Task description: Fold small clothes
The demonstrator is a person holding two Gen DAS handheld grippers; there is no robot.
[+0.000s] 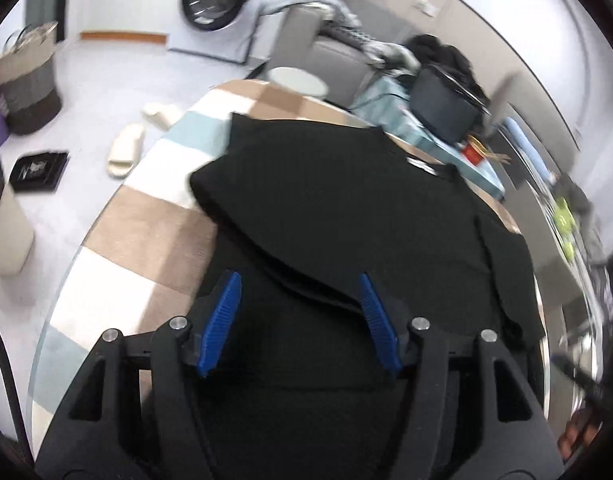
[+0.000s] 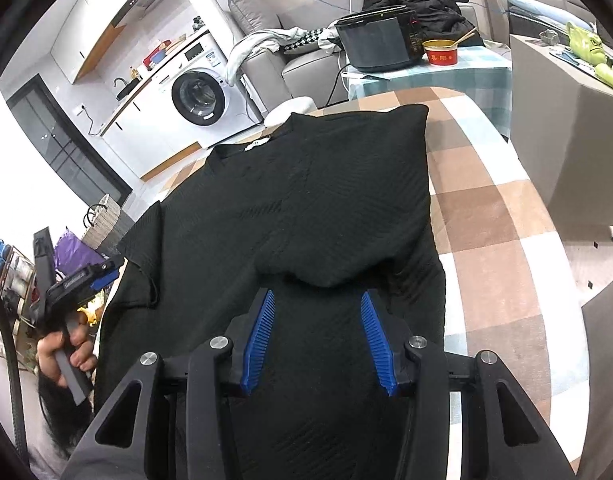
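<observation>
Now both my left tongs (image 1: pixel 300 324) and right tongs (image 2: pixel 318 344) hang spread over the black shirt (image 2: pixel 290 208); a careless snag could undo its folded sleeve.

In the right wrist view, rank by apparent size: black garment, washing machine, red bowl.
1. black garment, though closest to the camera.
2. washing machine.
3. red bowl.

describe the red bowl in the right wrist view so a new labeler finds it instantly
Start at the checked table with the black garment, then look past its far edge to the small side table with the teal checked cloth. There, right of the black cooker, sits the red bowl: the only red item, gold-rimmed, a stick leaning out.
</observation>
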